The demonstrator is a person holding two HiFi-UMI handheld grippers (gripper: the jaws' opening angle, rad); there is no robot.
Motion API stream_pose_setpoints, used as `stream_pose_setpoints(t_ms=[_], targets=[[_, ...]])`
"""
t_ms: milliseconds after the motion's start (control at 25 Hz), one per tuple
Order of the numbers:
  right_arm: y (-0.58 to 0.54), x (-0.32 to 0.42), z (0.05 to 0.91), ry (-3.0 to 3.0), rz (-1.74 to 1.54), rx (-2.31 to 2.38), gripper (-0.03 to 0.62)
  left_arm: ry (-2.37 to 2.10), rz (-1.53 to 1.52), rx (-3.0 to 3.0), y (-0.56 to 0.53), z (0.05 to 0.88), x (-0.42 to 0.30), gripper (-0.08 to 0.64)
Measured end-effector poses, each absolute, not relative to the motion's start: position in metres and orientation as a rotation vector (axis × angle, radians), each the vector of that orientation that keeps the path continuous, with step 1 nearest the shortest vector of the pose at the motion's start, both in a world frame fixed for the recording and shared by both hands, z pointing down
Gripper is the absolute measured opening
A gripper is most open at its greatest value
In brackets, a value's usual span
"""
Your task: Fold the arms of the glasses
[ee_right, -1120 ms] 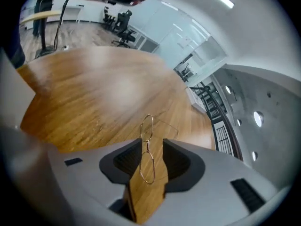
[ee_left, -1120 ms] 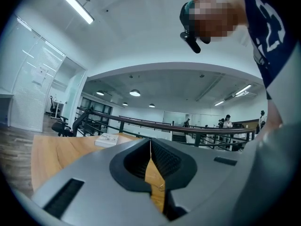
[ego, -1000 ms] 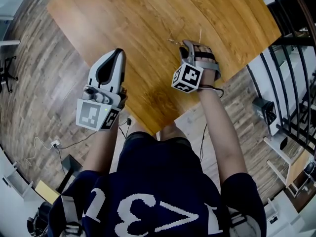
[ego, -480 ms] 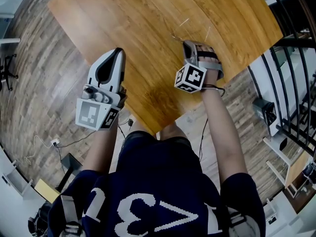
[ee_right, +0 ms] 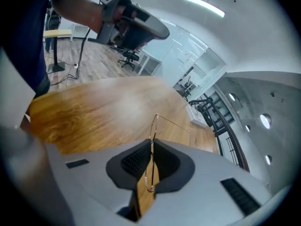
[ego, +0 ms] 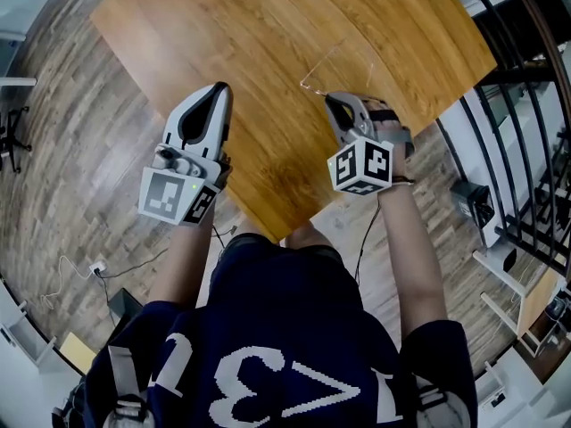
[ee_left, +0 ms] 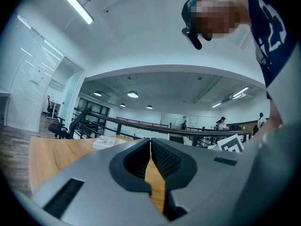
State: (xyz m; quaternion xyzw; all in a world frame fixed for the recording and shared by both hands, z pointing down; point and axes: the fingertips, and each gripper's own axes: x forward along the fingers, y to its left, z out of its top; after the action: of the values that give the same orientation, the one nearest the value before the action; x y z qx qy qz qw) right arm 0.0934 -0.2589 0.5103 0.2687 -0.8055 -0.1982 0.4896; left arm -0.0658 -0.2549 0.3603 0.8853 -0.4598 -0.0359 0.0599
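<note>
- Right gripper (ee_right: 151, 149): jaws have just been closing and now pinch the thin wire rim of the glasses (ee_right: 153, 124) between the pads; it tilts downward over the near right part of the wooden table (ego: 268, 25).
- Glasses: fine gold-wire frame, clamped edge-on in the right gripper. One lens rim rises above the pads and one arm runs off to the far right, plainly unfolded. They appear to be held clear of the tabletop, though the thin wire makes this hard to confirm.
- Left gripper (ego: 218, 89): jaws closed together with nothing between them; it is held level over the near left edge of the table, well apart from the glasses.
- Step in hand: securing the frame in one gripper, ahead of any folding; neither arm looks folded yet.
- Next move, as judged: bring the left gripper across to the outstretched arm and swing it inward at the hinge while the right gripper keeps the rim steady; light pressure is needed, since the wire may bend or slip.
</note>
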Motion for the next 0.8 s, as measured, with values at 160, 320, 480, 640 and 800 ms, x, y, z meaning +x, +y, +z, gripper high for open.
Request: stream_pose_setpoints(t_ms=[160, 320, 480, 640, 800], targets=[[-0.225, 0.081, 0.475, -2.012, -0.533, 0.596, 0.037, -1.294, -0.113, 2.694, -0.247, 0.356, -0.057, 0.020], [-0.203, 0.072, 0.451, -2.005, -0.606, 0.582, 0.037, -1.213, -0.113, 2.700, -0.246, 0.352, -0.049, 0.020], [-0.177, 0.064, 0.438, -1.999, -0.656, 0.570, 0.037, -1.092, -0.101, 2.707, -0.238, 0.349, -0.033, 0.021], [-0.157, 0.057, 0.428, -1.985, -0.701, 0.545, 0.037, -0.903, -0.051, 2.744, -0.227, 0.347, -0.010, 0.144], [-0.142, 0.048, 0.424, -1.965, -0.744, 0.522, 0.037, -0.812, -0.033, 2.736, -0.218, 0.345, 0.000, 0.144]])
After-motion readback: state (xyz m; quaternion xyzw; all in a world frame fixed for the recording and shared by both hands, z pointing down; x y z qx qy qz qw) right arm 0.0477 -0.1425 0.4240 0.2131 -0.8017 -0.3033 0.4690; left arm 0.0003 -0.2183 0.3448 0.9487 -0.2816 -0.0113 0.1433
